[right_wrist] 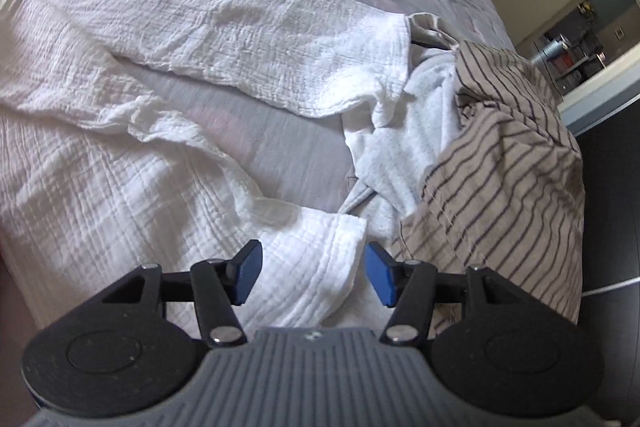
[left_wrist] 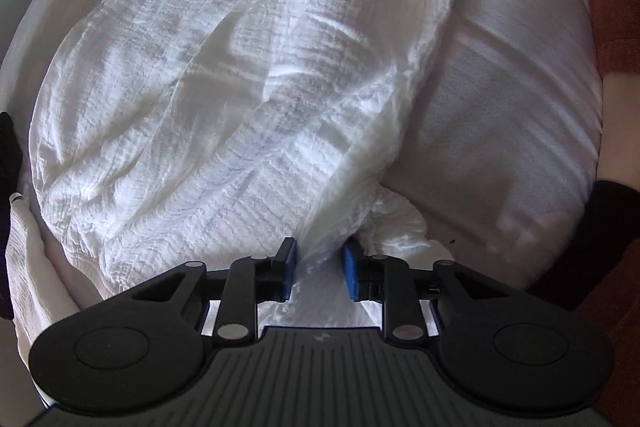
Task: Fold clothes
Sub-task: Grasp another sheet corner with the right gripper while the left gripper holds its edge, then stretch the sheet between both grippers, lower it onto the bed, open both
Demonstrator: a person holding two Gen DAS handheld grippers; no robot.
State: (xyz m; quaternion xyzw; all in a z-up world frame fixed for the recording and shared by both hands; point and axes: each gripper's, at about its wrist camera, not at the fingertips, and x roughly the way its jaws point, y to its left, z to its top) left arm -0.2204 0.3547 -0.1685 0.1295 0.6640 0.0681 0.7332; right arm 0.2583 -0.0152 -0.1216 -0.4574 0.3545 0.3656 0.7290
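Observation:
A white crinkled garment (left_wrist: 240, 87) lies spread over the grey bed cover (left_wrist: 500, 107). My left gripper (left_wrist: 320, 267) points steeply down at its near edge, and a bunched fold of the white cloth is pinched between the blue pads (left_wrist: 289, 269). In the right wrist view the same white garment (right_wrist: 160, 27) shows two long parts with bare bed cover (right_wrist: 260, 131) between them. My right gripper (right_wrist: 314, 277) stands open, and the hemmed end (right_wrist: 320, 247) of the nearer part lies between its fingers without being pressed.
A brown striped garment (right_wrist: 500, 147) is heaped at the bed's right side on a pale grey-white cloth (right_wrist: 400, 147). Beyond it are dark floor (right_wrist: 612, 207) and an open doorway (right_wrist: 580, 43). A person's rust sleeve (left_wrist: 616, 27) and black cuff (left_wrist: 600, 227) fill the right edge.

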